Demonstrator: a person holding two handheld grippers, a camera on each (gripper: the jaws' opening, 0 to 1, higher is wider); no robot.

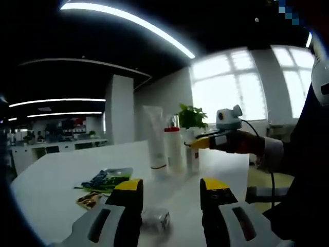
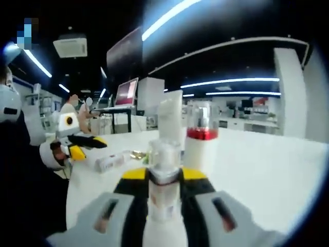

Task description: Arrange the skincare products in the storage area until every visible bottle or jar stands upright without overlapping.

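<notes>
right gripper view: right gripper (image 2: 163, 177) clamps clear-capped bottle (image 2: 163, 170), base hidden; left gripper (image 1: 169, 188) gapes.

Bottle base: the clear bottle (image 2: 164, 175) runs off the bottom edge of the right gripper view, between the jaws.
Rear bottle: the one (image 1: 192, 154) behind the red-capped bottle (image 1: 173, 149) is partly hidden; type unclear.
Small clear item: object (image 1: 155, 218) between the left jaws is blurred; kind uncertain.
Packets: flat items (image 1: 105, 181) on the table (image 1: 61, 175) are too blurred to read.
</notes>
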